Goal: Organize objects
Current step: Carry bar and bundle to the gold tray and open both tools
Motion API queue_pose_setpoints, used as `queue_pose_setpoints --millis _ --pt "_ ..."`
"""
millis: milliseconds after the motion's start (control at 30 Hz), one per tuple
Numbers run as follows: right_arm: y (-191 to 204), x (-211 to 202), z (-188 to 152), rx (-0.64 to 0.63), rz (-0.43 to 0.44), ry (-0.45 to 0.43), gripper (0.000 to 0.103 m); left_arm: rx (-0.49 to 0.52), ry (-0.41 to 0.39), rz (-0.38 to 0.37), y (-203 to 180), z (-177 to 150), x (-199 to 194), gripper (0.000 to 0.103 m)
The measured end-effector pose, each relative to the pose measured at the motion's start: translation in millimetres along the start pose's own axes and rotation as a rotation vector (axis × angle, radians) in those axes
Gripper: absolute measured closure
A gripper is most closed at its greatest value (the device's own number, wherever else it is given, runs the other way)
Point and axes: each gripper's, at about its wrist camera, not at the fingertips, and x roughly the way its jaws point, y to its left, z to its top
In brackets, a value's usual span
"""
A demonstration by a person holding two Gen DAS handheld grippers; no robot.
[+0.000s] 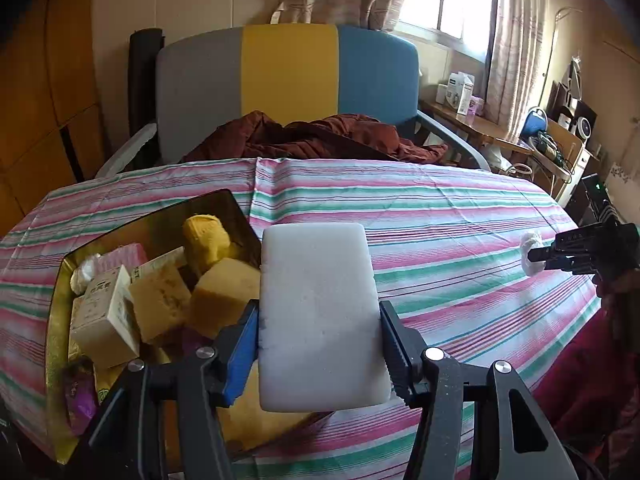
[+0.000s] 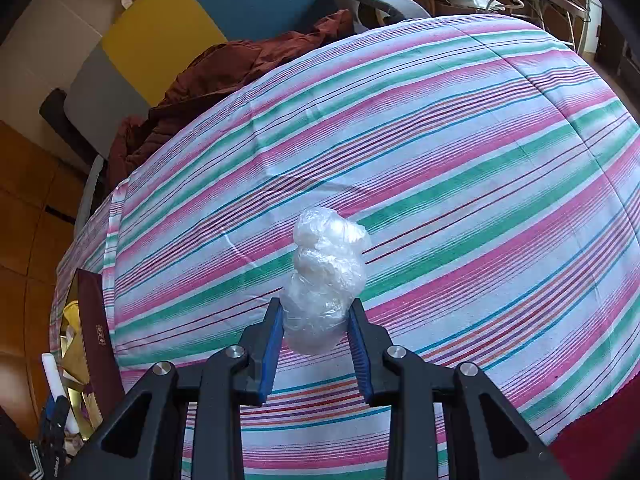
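Striped tablecloth [image 1: 440,216] bare across middle and right; crowded gold box [image 1: 56,320] blocks near-left corner.

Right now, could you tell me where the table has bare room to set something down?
The striped cloth lies bare between the gold tray, the chair and the right gripper. The tray is piled with boxes and sponges: crowded.

text: none legible | box [image 1: 105,317] print: too blurred to read
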Motion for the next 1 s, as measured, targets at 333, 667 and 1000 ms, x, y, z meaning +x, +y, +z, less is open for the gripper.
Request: queue_pose_setpoints --millis 333,667,1000 --pt "86 6 -28 -0.262 0.029 0.016 0.072 -0.137 -0.015 0.037 65 -13 -23 0.045" --pt "266 10 -119 -0.636 0.261 0.018 0.072 -0.369 -0.051 0.125 163 -44 -58 0.045" --pt "378 26 -182 -0.849 0.370 0.058 0.072 -0.437 -0.041 0.022 173 -66 -67 0.045"
